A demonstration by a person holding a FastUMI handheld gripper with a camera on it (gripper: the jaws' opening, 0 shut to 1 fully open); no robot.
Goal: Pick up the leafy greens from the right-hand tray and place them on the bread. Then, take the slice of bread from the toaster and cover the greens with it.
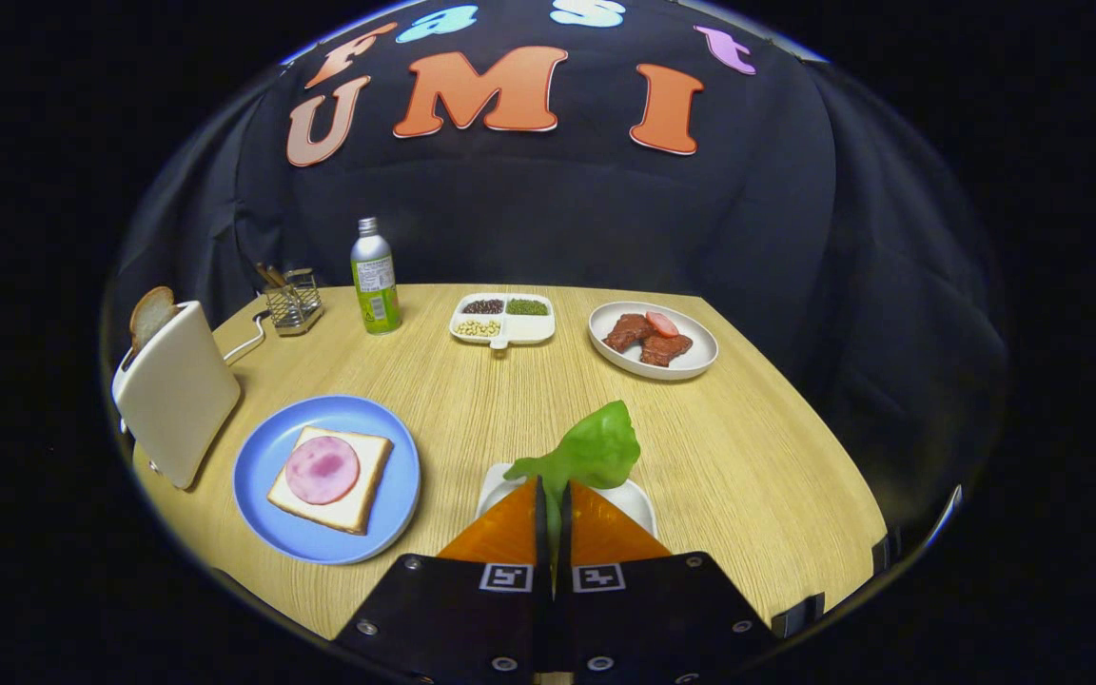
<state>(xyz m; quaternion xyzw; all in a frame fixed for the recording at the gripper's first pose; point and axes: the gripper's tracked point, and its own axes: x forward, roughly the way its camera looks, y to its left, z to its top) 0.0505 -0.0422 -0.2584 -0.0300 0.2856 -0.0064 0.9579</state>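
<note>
Tool level, pointing forward; fingers nearly together, clamped on stem of greens, tips meeting.

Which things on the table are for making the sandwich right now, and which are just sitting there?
For the job:
gripper, shut on the leafy greens
white tray
bread with ham on the blue plate
toaster holding a bread slice

Just sitting there:
bottle
divided bean dish
plate of meat
wire basket

Small tray mostly behind gripper, greens.
</note>
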